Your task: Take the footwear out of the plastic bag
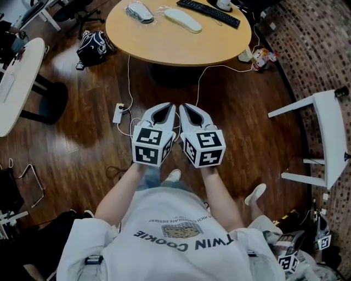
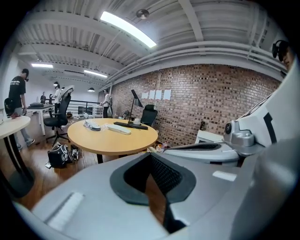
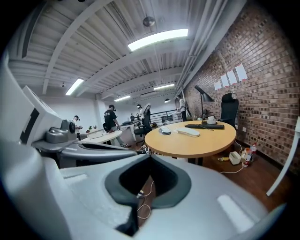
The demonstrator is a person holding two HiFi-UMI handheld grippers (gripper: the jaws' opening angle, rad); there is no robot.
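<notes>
A clear plastic bag (image 1: pixel 140 11) with something pale inside lies on the round wooden table (image 1: pixel 164 46), far ahead of me. Beside it rests a long white piece of footwear (image 1: pixel 182 20). The left gripper view shows the bag (image 2: pixel 92 125) and the footwear (image 2: pixel 118 129) small in the distance, and so does the right gripper view, with the bag (image 3: pixel 166 131) and the footwear (image 3: pixel 189 132). My left gripper (image 1: pixel 171 106) and right gripper (image 1: pixel 184 106) are held side by side above the wooden floor, well short of the table. Both are shut with nothing in them; each pair of jaws meets at the tip (image 2: pixel 150 154) (image 3: pixel 150 156).
A black keyboard (image 1: pixel 208 12) and a cup sit at the table's far side. On the floor are a black bag (image 1: pixel 93 46), a power strip (image 1: pixel 118 113) with white cables, and small items by the brick wall. White tables stand at the left (image 1: pixel 16 82) and right (image 1: pixel 329 131). People stand far off.
</notes>
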